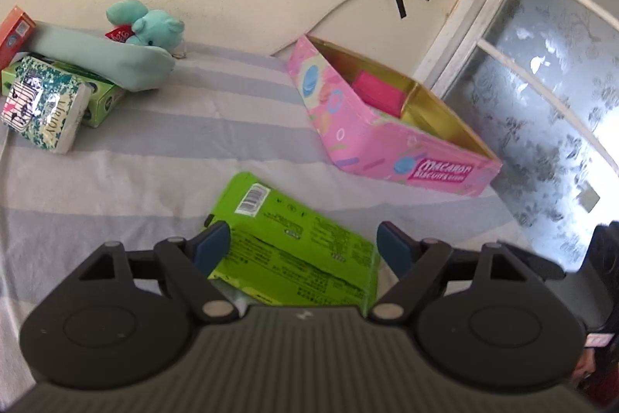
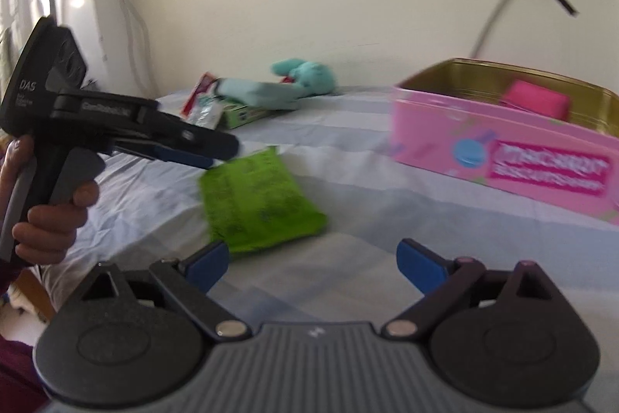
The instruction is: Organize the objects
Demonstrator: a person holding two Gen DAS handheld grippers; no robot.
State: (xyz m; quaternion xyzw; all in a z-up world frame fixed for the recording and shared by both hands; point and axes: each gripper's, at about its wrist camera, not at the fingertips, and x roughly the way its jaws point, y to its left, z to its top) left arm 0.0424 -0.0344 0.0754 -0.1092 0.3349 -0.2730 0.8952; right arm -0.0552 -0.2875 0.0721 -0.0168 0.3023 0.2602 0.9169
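A green packet (image 1: 294,239) lies flat on the striped sheet (image 1: 154,173), barcode side up. My left gripper (image 1: 303,246) is open and hovers over the packet, with one blue pad at the packet's left edge and the other just off its right edge. In the right wrist view the left gripper (image 2: 224,153) hangs above the far end of the green packet (image 2: 259,200), and a hand (image 2: 50,215) holds its grip. My right gripper (image 2: 313,266) is open over bare sheet, with nothing between its pads. The pink biscuit tin (image 1: 387,138) (image 2: 503,149) stands open with a magenta block (image 1: 381,91) inside.
A pile sits at the back left against the wall: a teal plush toy (image 1: 151,26), a pale pouch (image 1: 100,60), a green box (image 1: 104,99), a tissue pack (image 1: 46,107) and an orange box (image 1: 15,29). A frosted window (image 1: 541,84) stands to the right of the tin.
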